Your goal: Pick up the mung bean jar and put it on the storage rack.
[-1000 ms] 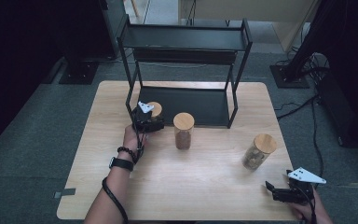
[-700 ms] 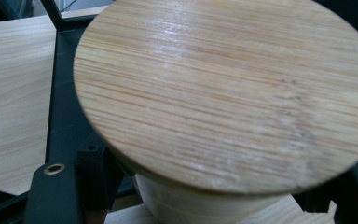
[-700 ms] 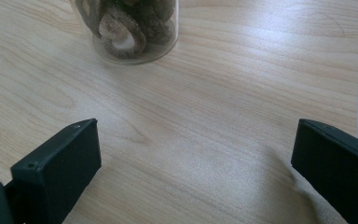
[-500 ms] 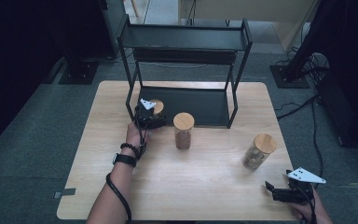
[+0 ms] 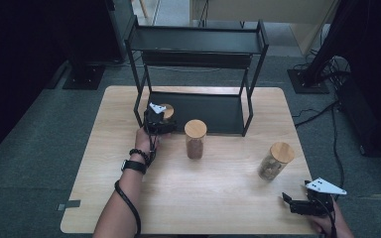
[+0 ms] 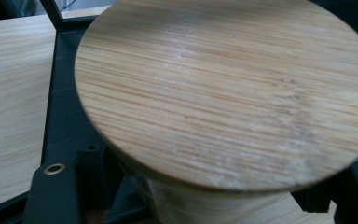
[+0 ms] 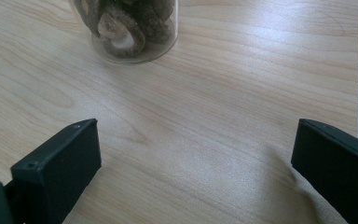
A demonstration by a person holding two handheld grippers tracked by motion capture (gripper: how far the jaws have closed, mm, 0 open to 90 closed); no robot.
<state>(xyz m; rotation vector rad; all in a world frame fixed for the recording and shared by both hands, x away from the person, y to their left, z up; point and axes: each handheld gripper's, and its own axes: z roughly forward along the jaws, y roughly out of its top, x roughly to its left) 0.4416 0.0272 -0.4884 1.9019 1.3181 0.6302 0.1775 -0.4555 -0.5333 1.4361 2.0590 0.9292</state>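
Near edge, right corner: right gripper (image 5: 286, 200) in the person's right hand (image 5: 330, 225), low over bare table (image 5: 218, 198), pointing left across the wood.
Right gripper jaws: spread wide, nothing between them; in the right gripper view the gripper (image 7: 193, 172) shows both black jaws far apart with only tabletop (image 7: 205, 140) in the gap.
Jar by right gripper: glass jar with wooden lid (image 5: 276, 160), upright on the table, up and left of the right gripper, apart from it; right gripper view shows its glass base (image 7: 126, 30) with brown curled pieces inside.
Left forearm: comes in from the bottom edge, watch and bead bracelet on the wrist (image 5: 135, 161), cable trailing along it.
Middle jar: upright jar with wooden lid (image 5: 195, 139), brown fill, on the table just in front of the rack, right of the left gripper, not touching it.
Left gripper: left gripper (image 5: 162, 121) in the left hand (image 5: 146, 139), at the front left corner of the rack.
Left gripper jaws: pinched on the held jar (image 5: 167, 110) below its lid; left gripper view has the round wooden lid (image 6: 228, 88) close up with the jaws on either side under its rim.
Held jar place: upright, at the front edge of the rack's bottom shelf, left end; resting or lifted, cannot tell.
Rack: black two-tier metal rack (image 5: 198, 42) at the far side of the table.
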